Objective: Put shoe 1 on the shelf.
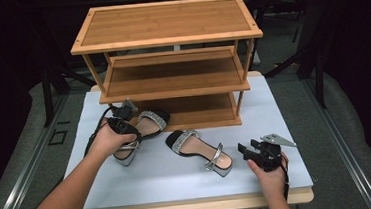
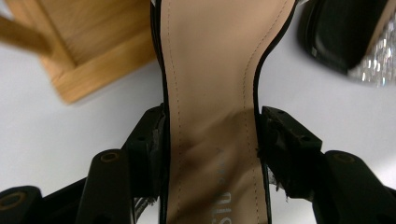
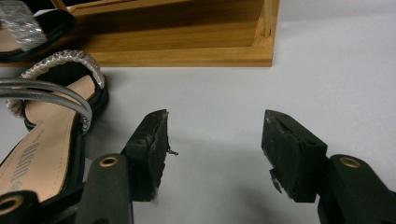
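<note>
Two black sandals with beige insoles and glittery silver toe straps are on the white table (image 1: 144, 183). My left gripper (image 1: 126, 128) (image 2: 210, 135) is shut on the left sandal (image 1: 147, 127) (image 2: 210, 70), its jaws pressing both sides of the sole at the waist. That sandal's toe points toward the bottom shelf of the wooden rack (image 1: 167, 23). The second sandal (image 1: 199, 151) (image 3: 46, 140) lies in the middle of the table. My right gripper (image 1: 242, 151) (image 3: 215, 140) rests to its right near the front edge, open, with nothing between the jaws.
The three-tier bamboo rack (image 3: 187, 42) (image 2: 93, 60) stands at the back of the table with bare shelves. The second sandal's toe (image 2: 355, 37) lies close to the right of the held one. Dark floor and metal frames surround the table.
</note>
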The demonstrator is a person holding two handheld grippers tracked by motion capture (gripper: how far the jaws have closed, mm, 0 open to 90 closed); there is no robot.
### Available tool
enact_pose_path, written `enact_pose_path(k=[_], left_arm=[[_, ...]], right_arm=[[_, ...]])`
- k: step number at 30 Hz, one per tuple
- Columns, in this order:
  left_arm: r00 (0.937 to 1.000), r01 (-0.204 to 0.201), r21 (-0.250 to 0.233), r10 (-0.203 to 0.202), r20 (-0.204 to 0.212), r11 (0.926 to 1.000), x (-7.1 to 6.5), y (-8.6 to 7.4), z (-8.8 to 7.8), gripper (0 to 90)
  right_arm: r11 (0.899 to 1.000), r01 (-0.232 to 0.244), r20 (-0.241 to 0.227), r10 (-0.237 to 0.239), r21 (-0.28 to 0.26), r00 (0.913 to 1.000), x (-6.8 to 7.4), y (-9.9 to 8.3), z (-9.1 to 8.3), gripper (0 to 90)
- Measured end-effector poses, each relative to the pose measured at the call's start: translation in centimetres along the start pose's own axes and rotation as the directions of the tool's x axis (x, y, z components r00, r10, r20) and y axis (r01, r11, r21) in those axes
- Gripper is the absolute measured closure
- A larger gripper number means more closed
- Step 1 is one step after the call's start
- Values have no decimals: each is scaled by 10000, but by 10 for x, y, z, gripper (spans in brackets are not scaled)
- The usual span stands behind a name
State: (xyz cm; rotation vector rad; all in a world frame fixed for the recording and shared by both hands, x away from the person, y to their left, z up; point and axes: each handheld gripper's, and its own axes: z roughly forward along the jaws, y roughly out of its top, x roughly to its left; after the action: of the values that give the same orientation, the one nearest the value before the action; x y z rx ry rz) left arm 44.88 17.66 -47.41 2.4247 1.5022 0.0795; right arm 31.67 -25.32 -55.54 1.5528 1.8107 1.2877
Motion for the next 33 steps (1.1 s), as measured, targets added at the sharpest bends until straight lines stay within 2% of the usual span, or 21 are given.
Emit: enact_pose_path(k=[1, 2, 4, 6, 7, 8, 9, 11, 14, 15, 17, 18, 21, 24, 25, 28, 29, 31, 33], left_arm=[[9997, 233, -102, -232, 95, 9997, -2, 2, 4, 437], [9996, 111, -129, -107, 258, 9999, -2, 4, 8, 438], [9988, 329, -170, -322, 362, 9993, -4, 6, 15, 437], [9973, 595, -277, -581, 458, 9978, -6, 8, 21, 437], [9938, 912, -344, -888, 670, 9952, -7, 9, 24, 437], [9945, 564, -385, -527, 905, 9977, -2, 10, 27, 437], [9851, 1530, -289, -1501, 844, 9878, -6, 9, 27, 437], [9888, 1338, -505, -1299, 729, 9897, -4, 7, 29, 436], [9930, 1157, -670, -1139, 306, 9910, -10, 2, 28, 415], [9939, 1085, -761, -1065, 304, 9912, -10, 1, 25, 402], [9921, 1070, -965, -999, 758, 9896, -9, 0, 17, 345], [9939, 870, -1067, -791, 765, 9905, -8, -1, 11, 336], [9935, 495, -1436, -340, 1087, 9884, -7, -9, -6, 339], [9919, 122, -2026, 138, 1261, 9792, -3, -24, -25, 346], [9909, 114, -2278, 196, 1335, 9736, -1, -31, -31, 351], [9836, -299, -2794, 781, 1628, 9597, 6, -53, -48, 357], [9839, -387, -2941, 878, 1554, 9550, 9, -61, -52, 357], [9802, -851, -3174, 1366, 1435, 9445, 13, -76, -55, 357], [9766, -1078, -3288, 1618, 1417, 9382, 16, -91, -53, 357]], right_arm=[[10000, 6, 15, -6, 43, 10000, 0, 0, -1, 405], [10000, 14, 22, -15, 31, 10000, -1, 0, -1, 405], [10000, -52, 18, 52, 50, 10000, -2, 1, -2, 405], [10000, -63, 9, 63, 53, 10000, -2, 1, -2, 405], [10000, -61, 4, 61, 49, 10000, -2, 1, -2, 405], [10000, -67, 14, 67, 47, 10000, -2, 1, -2, 405], [10000, -65, 6, 65, 42, 10000, -2, 1, -2, 405], [10000, -58, 16, 58, 44, 10000, -1, 1, -2, 404], [10000, -62, -5, 62, 50, 10000, -1, 1, -2, 404], [10000, -61, -6, 61, 28, 10000, -2, 1, -2, 404], [10000, -73, -9, 73, 27, 10000, -1, 0, -1, 404], [10000, -71, -11, 71, 33, 10000, -1, 0, -1, 404], [10000, -12, 2, 12, 50, 10000, -1, 1, -2, 402], [10000, -58, 0, 58, 8, 10000, -1, 0, -2, 402], [10000, -37, -4, 37, 15, 10000, -1, 0, -2, 402], [10000, -33, -8, 33, 30, 10000, -1, 0, -2, 402], [10000, -36, -14, 36, 10, 10000, -1, 0, -2, 402], [10000, -64, -11, 64, -21, 10000, 0, 0, -2, 402], [10000, -85, -26, 85, -45, 10000, 0, 1, -2, 402]])
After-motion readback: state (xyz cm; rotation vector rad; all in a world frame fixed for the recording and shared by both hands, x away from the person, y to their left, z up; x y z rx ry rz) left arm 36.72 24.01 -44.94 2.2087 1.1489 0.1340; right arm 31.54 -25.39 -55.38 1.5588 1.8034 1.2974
